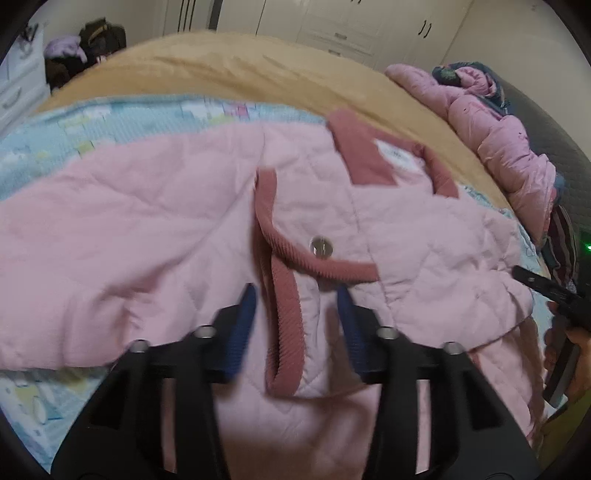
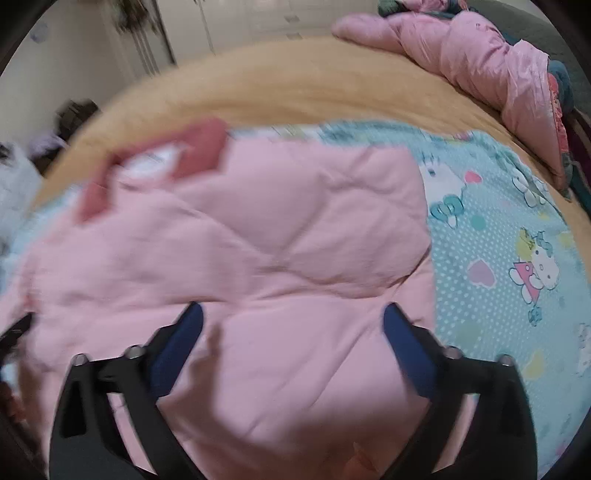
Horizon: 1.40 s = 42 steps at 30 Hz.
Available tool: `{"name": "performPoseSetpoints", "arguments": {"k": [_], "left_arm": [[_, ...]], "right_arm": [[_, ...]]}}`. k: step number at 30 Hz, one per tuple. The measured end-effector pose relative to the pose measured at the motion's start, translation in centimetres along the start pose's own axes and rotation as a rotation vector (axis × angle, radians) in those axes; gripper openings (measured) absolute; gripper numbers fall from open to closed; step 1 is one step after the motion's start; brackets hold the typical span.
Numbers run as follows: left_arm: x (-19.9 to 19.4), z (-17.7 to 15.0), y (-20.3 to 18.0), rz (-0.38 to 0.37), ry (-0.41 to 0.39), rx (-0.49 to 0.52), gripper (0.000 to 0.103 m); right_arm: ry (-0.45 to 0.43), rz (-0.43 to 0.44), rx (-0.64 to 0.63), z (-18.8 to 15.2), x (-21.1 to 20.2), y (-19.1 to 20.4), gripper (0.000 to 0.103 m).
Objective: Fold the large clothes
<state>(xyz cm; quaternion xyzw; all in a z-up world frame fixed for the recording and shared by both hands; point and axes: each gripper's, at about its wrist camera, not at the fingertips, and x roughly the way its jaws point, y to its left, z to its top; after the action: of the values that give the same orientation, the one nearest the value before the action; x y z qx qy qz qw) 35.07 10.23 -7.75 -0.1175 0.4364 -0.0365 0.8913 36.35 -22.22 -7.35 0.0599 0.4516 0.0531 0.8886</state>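
Note:
A light pink quilted jacket lies spread on the bed, its dark pink collar at the far side and a metal snap near the middle. My left gripper is open just above it. A folded dark pink ribbed trim runs between the blue pads, and they do not press on it. In the right wrist view the same jacket fills the middle. My right gripper stands wide open over its smooth panel, holding nothing. That gripper also shows as a black tip at the left view's right edge.
Under the jacket lies a blue cartoon-print sheet on a tan blanket. A pile of pink puffy clothes sits at the bed's far right. White wardrobes line the back wall, with drawers and dark bags at the left.

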Motion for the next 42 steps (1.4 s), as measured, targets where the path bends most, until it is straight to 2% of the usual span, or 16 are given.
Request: {"name": "performPoseSetpoints", "arguments": {"k": [1, 3, 4, 5, 6, 10, 20, 28, 35, 42], "left_arm": [[-0.6, 0.1, -0.1, 0.005, -0.01, 0.009, 0.05], [-2.0, 0.4, -0.3, 0.009, -0.021, 0.018, 0.074], [-2.7, 0.6, -0.5, 0.01, -0.027, 0.017, 0.08], [-3.5, 0.7, -0.7, 0.014, -0.039, 0.018, 0.091], [-4.3, 0.8, -0.9, 0.021, -0.05, 0.026, 0.094], [-6.0, 0.8, -1.3, 0.07, -0.056, 0.046, 0.094], [-10.3, 0.2, 1.5, 0.092, -0.087, -0.021, 0.094], [-13.4, -1.1, 6.1, 0.122, -0.122, -0.09, 0.094], [-15.1, -2.4, 10.6, 0.182, -0.149, -0.168, 0.094], [-16.5, -4.1, 13.7, 0.213, -0.166, -0.208, 0.094]], "right_arm": [[-0.009, 0.012, 0.001, -0.1, -0.8, 0.2, 0.099], [-0.018, 0.037, 0.001, -0.3, -2.1, 0.7, 0.099], [-0.023, 0.042, -0.003, -0.4, -2.8, 1.1, 0.099], [-0.03, 0.039, -0.013, -0.4, -3.4, 1.6, 0.099], [-0.041, 0.037, -0.032, -0.4, -4.0, 2.2, 0.099], [-0.076, 0.032, -0.09, -0.6, -6.1, 4.9, 0.099], [-0.163, 0.087, -0.174, -1.3, -10.2, 12.0, 0.099], [-0.178, 0.151, -0.217, -2.1, -11.5, 17.4, 0.099], [-0.209, 0.198, -0.284, -2.7, -12.2, 22.7, 0.099], [-0.184, 0.258, -0.326, -3.7, -11.2, 27.8, 0.099]]}}
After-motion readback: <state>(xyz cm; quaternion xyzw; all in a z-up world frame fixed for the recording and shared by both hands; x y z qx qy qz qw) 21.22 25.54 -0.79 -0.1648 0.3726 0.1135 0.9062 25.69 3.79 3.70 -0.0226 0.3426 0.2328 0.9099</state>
